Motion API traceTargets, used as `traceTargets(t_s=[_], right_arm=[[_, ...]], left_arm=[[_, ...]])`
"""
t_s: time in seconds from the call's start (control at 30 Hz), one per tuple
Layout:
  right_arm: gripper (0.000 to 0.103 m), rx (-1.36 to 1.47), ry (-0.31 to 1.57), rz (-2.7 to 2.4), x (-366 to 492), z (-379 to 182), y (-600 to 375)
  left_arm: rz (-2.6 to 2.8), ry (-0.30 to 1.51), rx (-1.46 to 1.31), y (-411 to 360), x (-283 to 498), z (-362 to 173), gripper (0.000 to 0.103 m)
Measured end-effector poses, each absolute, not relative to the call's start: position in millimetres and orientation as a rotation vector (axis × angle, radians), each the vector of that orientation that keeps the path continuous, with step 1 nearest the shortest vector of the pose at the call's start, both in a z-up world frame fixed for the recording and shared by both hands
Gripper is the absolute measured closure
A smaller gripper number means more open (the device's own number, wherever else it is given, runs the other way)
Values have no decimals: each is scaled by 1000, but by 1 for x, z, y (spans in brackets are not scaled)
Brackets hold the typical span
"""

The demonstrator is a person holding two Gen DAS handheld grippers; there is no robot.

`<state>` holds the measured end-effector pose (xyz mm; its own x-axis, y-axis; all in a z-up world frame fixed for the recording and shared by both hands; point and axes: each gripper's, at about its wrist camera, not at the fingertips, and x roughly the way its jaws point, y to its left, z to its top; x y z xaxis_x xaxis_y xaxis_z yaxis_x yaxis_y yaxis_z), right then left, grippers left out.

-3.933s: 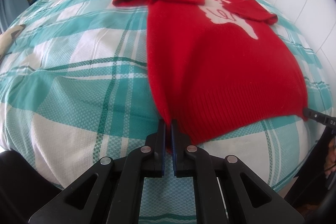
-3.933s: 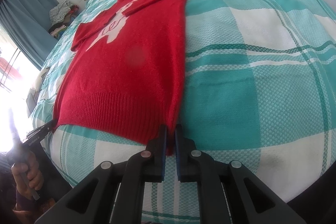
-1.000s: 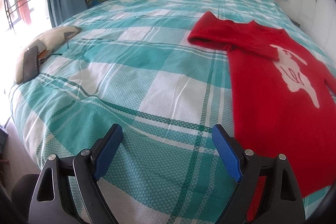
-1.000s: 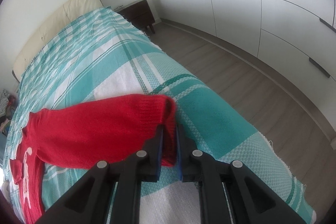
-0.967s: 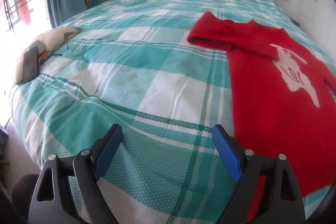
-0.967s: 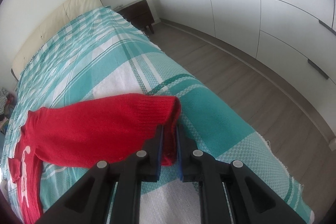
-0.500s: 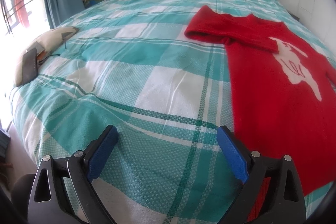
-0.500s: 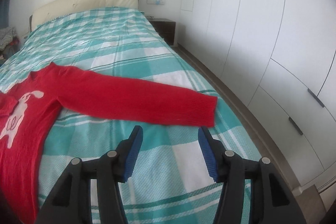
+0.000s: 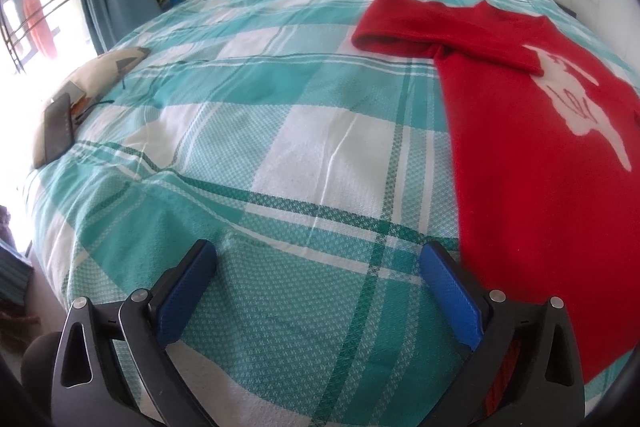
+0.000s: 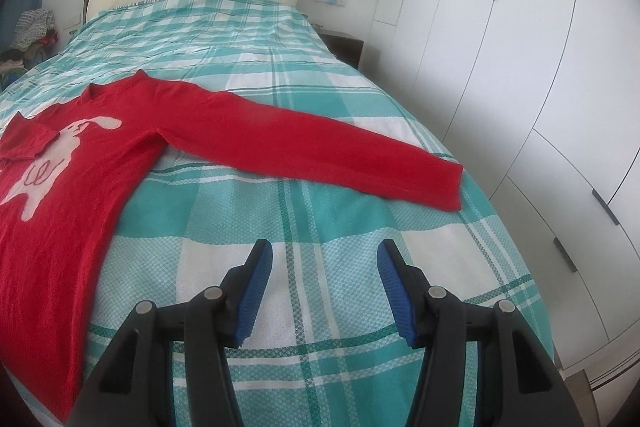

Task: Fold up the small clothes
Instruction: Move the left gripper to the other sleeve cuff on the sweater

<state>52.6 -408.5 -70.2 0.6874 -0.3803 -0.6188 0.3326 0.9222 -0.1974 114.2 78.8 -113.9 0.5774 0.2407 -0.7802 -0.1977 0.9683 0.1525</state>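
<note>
Sweater point(image 10: 80, 183): flat on bed point(image 10: 328, 227), one sleeve point(image 10: 320, 155) newly drawn out toward the wardrobe-side edge and released. Right gripper point(image 10: 325, 281): jaws half apart, empty. Left gripper point(image 9: 318, 293): jaws just widened, empty. Other sleeve point(image 9: 440, 31) remains folded; spreading unfinished.

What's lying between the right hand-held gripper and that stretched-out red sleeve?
Nothing but bare checked bedspread separates the right hand-held gripper from the sleeve, in the right wrist view.
</note>
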Motion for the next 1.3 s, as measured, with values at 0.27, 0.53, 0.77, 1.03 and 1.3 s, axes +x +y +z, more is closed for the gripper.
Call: traceTargets(t_s=[0.27, 0.53, 0.77, 1.03, 1.3], right_arm=[[48, -94, 699, -410, 52, -69, -405], [48, -117, 699, -415, 53, -71, -401], [48, -127, 699, -415, 53, -71, -399], [48, -97, 697, -388, 52, -70, -400], [48, -70, 718, -330, 57, -76, -397]], left_arm=[[270, 916, 87, 75, 115, -118, 0], [277, 903, 105, 72, 114, -120, 0], [285, 879, 111, 70, 110, -121, 0], [281, 828, 264, 61, 103, -90, 1], [-64, 643, 466, -1, 163, -1, 0]])
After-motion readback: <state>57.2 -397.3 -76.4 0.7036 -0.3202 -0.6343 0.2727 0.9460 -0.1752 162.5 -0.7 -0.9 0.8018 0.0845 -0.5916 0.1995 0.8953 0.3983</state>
